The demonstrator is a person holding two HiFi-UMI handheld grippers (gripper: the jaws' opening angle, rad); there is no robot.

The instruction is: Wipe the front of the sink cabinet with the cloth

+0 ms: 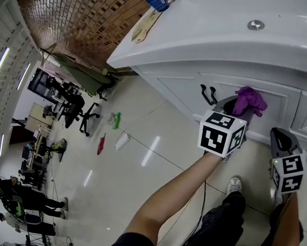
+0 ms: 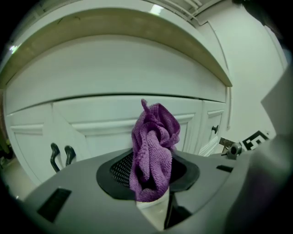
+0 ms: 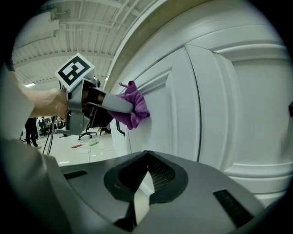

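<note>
1. Cloth (image 1: 249, 100): purple, bunched, clamped in the left gripper (image 1: 239, 107). The wad sticks out past the jaw tips.
2. Left gripper view: the jaws are closed on the lower part of the cloth (image 2: 153, 146), and the rest fans up in front of the camera.
3. Right gripper view: the cloth (image 3: 133, 109) looks pressed against the white sink cabinet (image 3: 206, 114) front, on a raised door-frame edge. Actual contact isn't certain.
4. In the head view the cloth sits on the sink cabinet (image 1: 182, 86) front panel, just right of the pair of dark handles (image 1: 209, 93) and below the basin top (image 1: 214, 26).
5. Right gripper (image 1: 282, 136): jaws together with nothing between them. It is low and to the right of the left one, pointing at the cabinet door, clear of the cloth.
6. Left gripper view also shows the handles (image 2: 62, 155) at lower left and a small dark knob (image 2: 214, 129) on a narrower door to the right.
7. On the basin top: drain (image 1: 255, 25) and a blue cup (image 1: 159, 0) near the far corner.
8. Background: glossy tiled floor (image 1: 125, 166), office chairs (image 1: 87, 118), and people at far left.
</note>
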